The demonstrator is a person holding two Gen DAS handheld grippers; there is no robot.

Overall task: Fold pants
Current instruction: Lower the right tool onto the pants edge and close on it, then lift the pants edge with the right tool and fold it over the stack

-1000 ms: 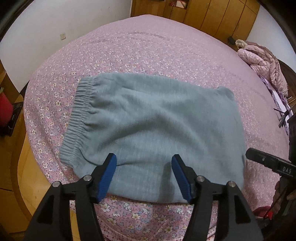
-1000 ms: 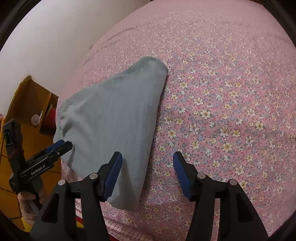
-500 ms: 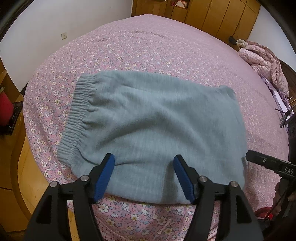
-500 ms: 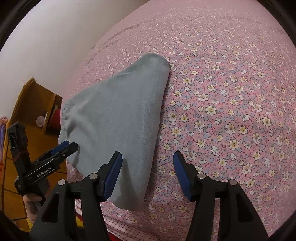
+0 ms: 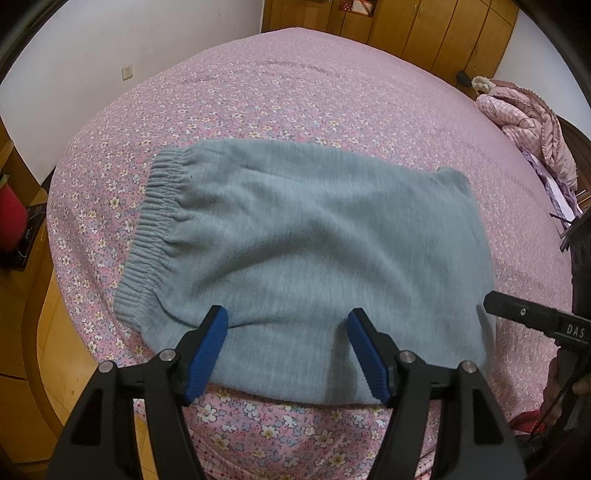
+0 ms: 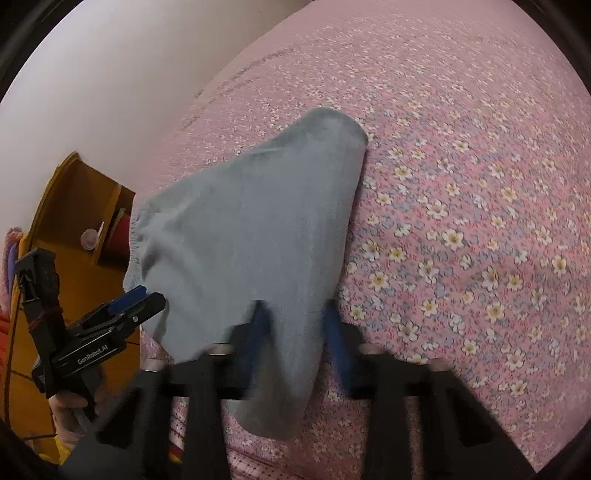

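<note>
The grey-blue pants lie folded flat on the pink flowered bed, elastic waistband at the left. My left gripper is open just above the near edge of the pants, holding nothing. In the right wrist view my right gripper is blurred and its jaws are narrowing around the near right corner of the pants; the cloth lies between the fingers. The left gripper also shows in the right wrist view, and the right gripper shows in the left wrist view.
A pink quilted blanket is heaped at the bed's far right. Wooden wardrobes stand behind the bed. A wooden bedside unit and floor lie to the left. A white wall borders the bed's left side.
My right gripper has moved left onto the near right corner of the pants and its jaws have narrowed around the cloth. My left gripper has barely shifted and stays open.
</note>
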